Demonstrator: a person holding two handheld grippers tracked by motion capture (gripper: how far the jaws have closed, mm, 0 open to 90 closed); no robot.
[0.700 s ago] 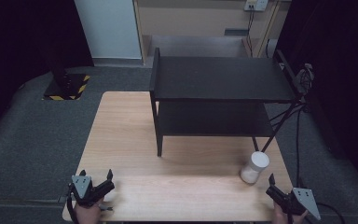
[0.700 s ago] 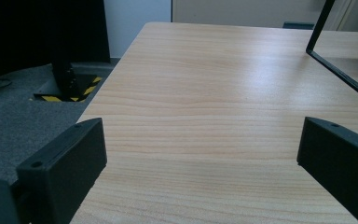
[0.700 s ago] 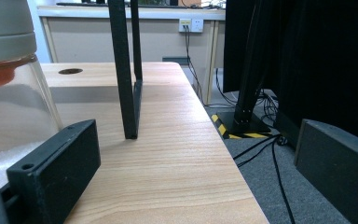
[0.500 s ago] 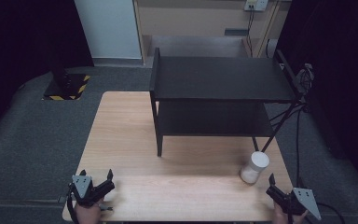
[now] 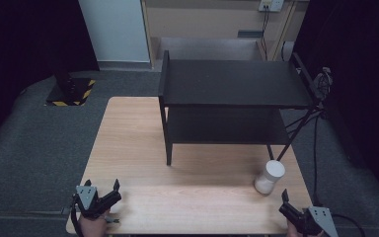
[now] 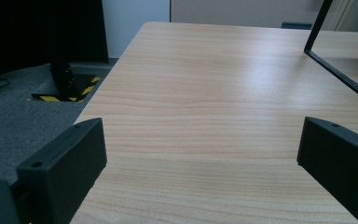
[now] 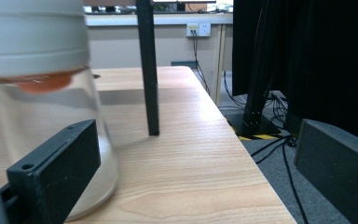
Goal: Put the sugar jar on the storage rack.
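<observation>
Seen from above: a pale wooden tabletop with a black two-tier shelf unit standing across its upper right half. Lower right of the frame, a clear jar with a white lid, upright, just in front of the shelf unit's right front leg and near the tabletop's right edge. Probably placed there for an easy reach from the near side.

Bottom right corner: the right gripper, held low at the near edge, fingers spread apart and aimed up toward the jar, close to it but not touching. Apparently lined up for a grasp not yet made. Bottom left corner: the left gripper, also with fingers apart, holding nothing, well apart from the jar and pointed at bare wood; likely waiting.

From the right gripper view: the jar looming large at the left of the frame, offset from the gap between the fingers rather than centred in it. Clear wall, white screw lid, something orange-red just under the lid, none of it legible from above. Also here: a wall socket and cables on the floor at right.

From the left gripper view: open fingers framing empty wood grain, a black shelf leg at upper right, a yellow-and-black striped base on the carpet at left.
</observation>
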